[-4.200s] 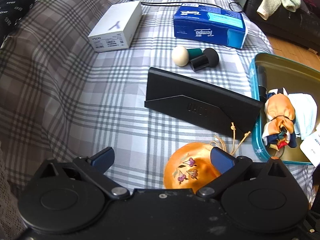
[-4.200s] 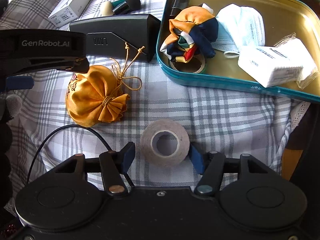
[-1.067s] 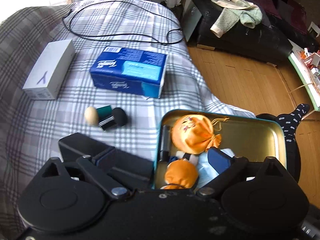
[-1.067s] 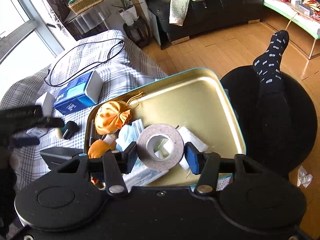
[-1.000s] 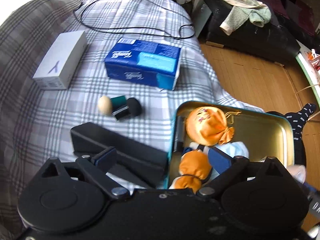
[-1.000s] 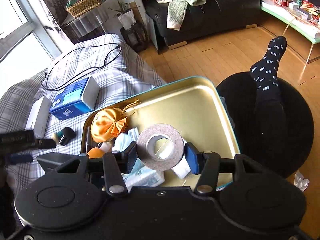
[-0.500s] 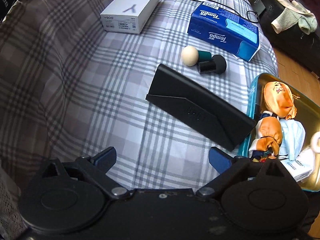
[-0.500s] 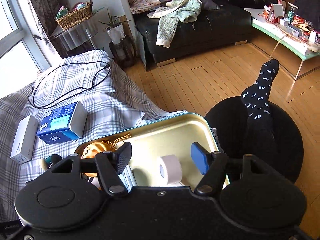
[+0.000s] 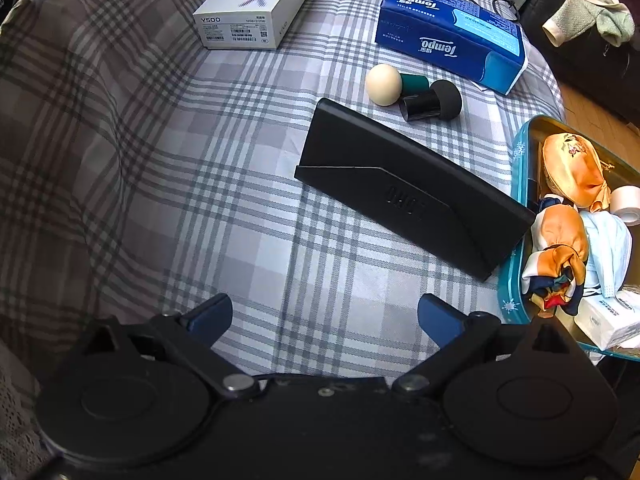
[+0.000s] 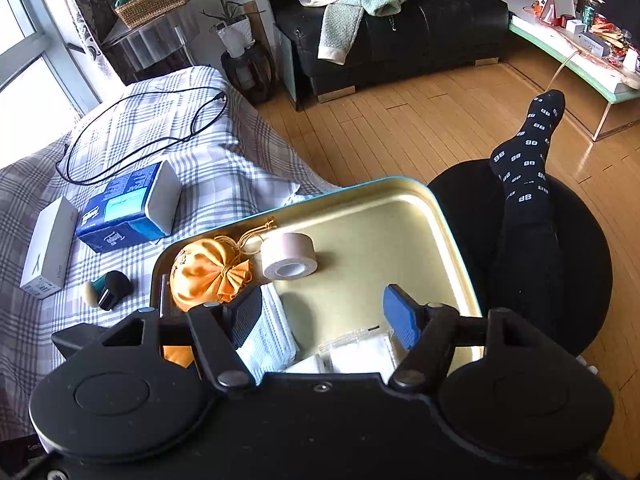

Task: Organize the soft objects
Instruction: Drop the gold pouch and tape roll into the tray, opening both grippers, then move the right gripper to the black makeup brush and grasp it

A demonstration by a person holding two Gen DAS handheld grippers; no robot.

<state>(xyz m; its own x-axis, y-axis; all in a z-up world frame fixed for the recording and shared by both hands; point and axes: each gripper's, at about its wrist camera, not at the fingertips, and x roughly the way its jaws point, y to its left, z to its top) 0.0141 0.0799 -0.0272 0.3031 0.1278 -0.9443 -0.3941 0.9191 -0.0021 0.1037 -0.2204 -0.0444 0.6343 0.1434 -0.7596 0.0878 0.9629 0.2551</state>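
Two grippers are in your hands, and both have nothing in them. Your left gripper (image 9: 324, 314) points down at the plaid bedcover (image 9: 132, 168), its blue fingers (image 9: 210, 316) spread wide over bare cloth. Going from left to right in that view, you have the white box (image 9: 256, 4) at the far edge, then the cream-tipped sponge (image 9: 383, 84) touching the black-tipped sponge (image 9: 434, 101), with the blue tissue pack (image 9: 452, 36) behind them. In front of those lies the black folded stand (image 9: 404, 192), its right end against the wall of the teal tin (image 9: 510, 280). Inside the tin you can see the orange drawstring pouch (image 9: 572, 168), the folded scarf (image 9: 558, 256) in front of it, a face mask (image 9: 608, 240) beside the scarf, the roll of tape (image 9: 628, 204) at the picture's edge and a white tissue packet (image 9: 608, 316) at the near end.

Your right gripper (image 10: 322, 314) hangs over the tin's near end. Its fingers (image 10: 400, 314) have just been opening and now stand about halfway apart, with nothing between them. In this view the pouch sits at the tin's left side, the roll of tape just right of it on the gold floor, apart from the gripper. Further right, a socked foot (image 10: 532, 140) rests on a black round stool (image 10: 580, 240).
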